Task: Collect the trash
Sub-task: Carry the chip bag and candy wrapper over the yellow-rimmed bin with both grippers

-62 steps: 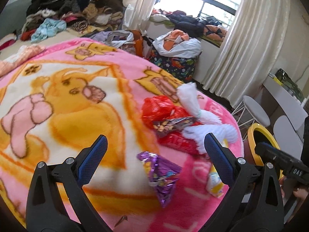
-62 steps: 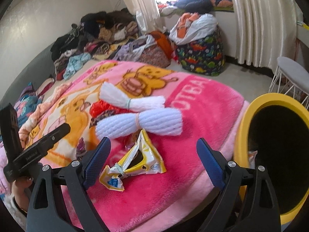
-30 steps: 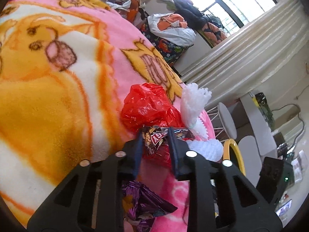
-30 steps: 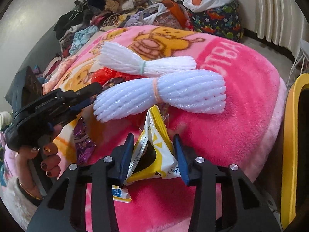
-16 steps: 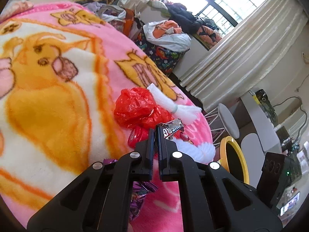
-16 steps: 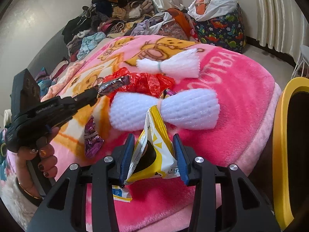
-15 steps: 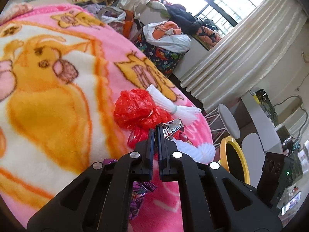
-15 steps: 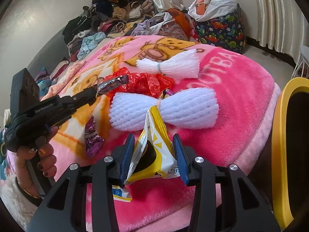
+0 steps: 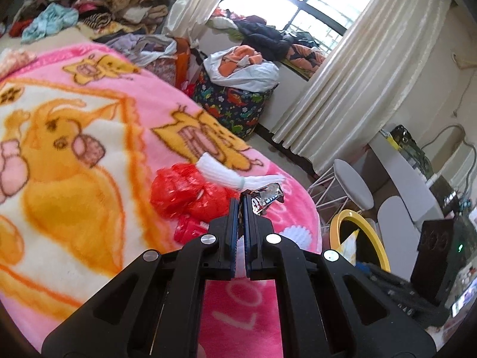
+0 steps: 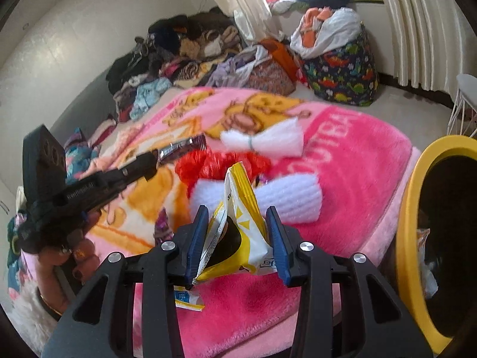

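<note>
Pink-blanketed bed [image 10: 342, 161]: left tool [image 9: 241, 205] pinching a wrapper [image 9: 266, 197], right tool [image 10: 237, 232] clamping a yellow packet [image 10: 241, 208], both best carried level over the yellow bin [image 10: 414, 185] at the bed's edge before release.

The print on the dark snack wrapper [image 9: 266, 197] was too small to read, and its near end was hidden between the closed blue pads of the left gripper [image 9: 241, 205]. The yellow bin [image 10: 417, 208] was cut off by the right edge of the right wrist view — its inside mostly black. The near foam net [image 10: 286, 197] and the purple wrapper [image 10: 162, 228] lay partly hidden behind the yellow chip bag [image 10: 238, 223] and the right gripper [image 10: 237, 238]. The blanket [image 10: 342, 155] was motion-blurred.
</note>
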A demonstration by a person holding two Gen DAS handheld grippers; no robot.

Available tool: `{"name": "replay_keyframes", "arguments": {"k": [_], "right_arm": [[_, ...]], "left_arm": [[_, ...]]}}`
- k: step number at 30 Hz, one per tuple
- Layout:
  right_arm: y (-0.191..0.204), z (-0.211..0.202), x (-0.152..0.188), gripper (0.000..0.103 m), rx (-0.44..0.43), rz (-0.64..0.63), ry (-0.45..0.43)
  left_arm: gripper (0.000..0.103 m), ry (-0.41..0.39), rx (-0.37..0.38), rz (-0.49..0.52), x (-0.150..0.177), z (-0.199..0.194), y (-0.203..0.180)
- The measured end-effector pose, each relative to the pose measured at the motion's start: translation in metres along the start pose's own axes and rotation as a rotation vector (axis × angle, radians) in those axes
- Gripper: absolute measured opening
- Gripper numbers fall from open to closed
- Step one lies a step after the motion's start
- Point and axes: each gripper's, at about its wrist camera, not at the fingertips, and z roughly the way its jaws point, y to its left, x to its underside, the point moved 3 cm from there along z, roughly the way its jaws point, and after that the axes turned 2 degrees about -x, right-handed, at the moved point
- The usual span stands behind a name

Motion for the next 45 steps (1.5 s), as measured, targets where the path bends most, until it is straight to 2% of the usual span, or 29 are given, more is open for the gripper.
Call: {"name": "replay_keyframes", "arguments": {"k": [9,12,19,23,27,39,45], "right_arm": [[-0.017,-0.04,-0.018,0.034,0.016,0.033,-0.12],[-0.026,-0.05,-0.021,0.033,0.048,0.039,-0.152],[-0.064,-0.074,-0.026,0.033,0.081,0.126,-0.219],[-0.084,-0.088,-0.025,0.033,0.12,0.159,-0.254],[-0.107,-0.103,-0.024,0.033,0.122,0.219,-0.294],[-0.138,-0.131,-0.021,0.033,0.189,0.265,-0.354],[-0.149,-0.146,-0.018,0.033,0.251,0.263,-0.38]], "left_arm": [[0.001,0.004,0.014,0.044,-0.001,0.009,-0.027],[0.001,0.009,0.012,0.063,0.002,0.013,-0.034],[0.001,0.019,0.019,0.085,0.003,0.024,-0.054],[0.001,0.018,0.029,0.136,0.007,0.028,-0.073],[0.001,0.029,0.043,0.159,0.009,0.035,-0.088],[0.001,0.037,0.094,0.218,0.014,0.04,-0.127],[0.001,0.045,0.108,0.262,0.019,0.045,-0.149]]}}
